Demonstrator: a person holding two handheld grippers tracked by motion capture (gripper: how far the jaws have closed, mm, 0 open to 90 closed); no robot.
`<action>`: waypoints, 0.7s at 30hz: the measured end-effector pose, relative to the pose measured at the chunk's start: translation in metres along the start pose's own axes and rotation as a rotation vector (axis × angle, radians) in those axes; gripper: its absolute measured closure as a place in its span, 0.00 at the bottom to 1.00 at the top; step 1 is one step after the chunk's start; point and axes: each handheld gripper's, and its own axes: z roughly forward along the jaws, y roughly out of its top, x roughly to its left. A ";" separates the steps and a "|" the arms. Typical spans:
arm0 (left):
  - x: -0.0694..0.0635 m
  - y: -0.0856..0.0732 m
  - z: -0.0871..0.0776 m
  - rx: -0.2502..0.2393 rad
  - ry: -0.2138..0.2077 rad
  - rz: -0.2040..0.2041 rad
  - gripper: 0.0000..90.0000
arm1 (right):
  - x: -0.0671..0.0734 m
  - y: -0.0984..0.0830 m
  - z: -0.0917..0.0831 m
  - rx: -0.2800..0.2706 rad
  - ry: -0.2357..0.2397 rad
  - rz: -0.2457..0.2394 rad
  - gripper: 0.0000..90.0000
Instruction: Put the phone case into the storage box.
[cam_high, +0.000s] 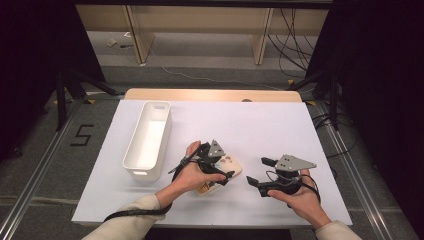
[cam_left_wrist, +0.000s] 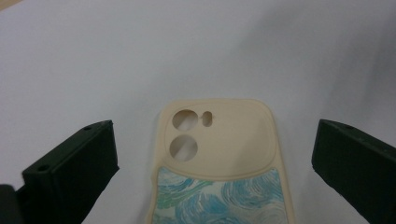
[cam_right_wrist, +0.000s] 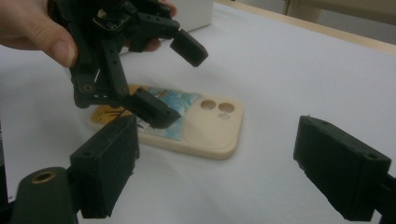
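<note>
Cream rubber phone case (cam_left_wrist: 219, 158) lies low centre on the desk (cam_high: 250, 125). Left hand-held gripper (cam_high: 216, 165) hovers spread; it should straddle both edges squarely before closing. Right hand-held gripper (cam_high: 260, 175) waits spread.

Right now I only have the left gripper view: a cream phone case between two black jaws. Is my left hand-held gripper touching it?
Observer: No. In the right gripper view the left hand-held gripper hangs open above the phone case, one jaw low over its patterned end.
Operator: Where's the other one?
Observer: The right hand-held gripper sits open to the case's right, apart from it.
Operator: Anything else on the table?
Observer: A white bin stands left of the case.
</note>
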 end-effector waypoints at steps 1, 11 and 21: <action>0.000 0.000 0.002 0.002 -0.004 0.001 0.00 | 0.000 0.000 0.000 0.000 -0.001 0.001 0.17; -0.001 0.007 0.018 0.039 -0.025 0.012 0.00 | 0.000 0.000 -0.001 -0.002 -0.005 0.004 0.17; -0.001 0.014 0.032 0.090 -0.046 0.018 0.00 | -0.001 -0.001 -0.001 -0.004 -0.006 0.005 0.17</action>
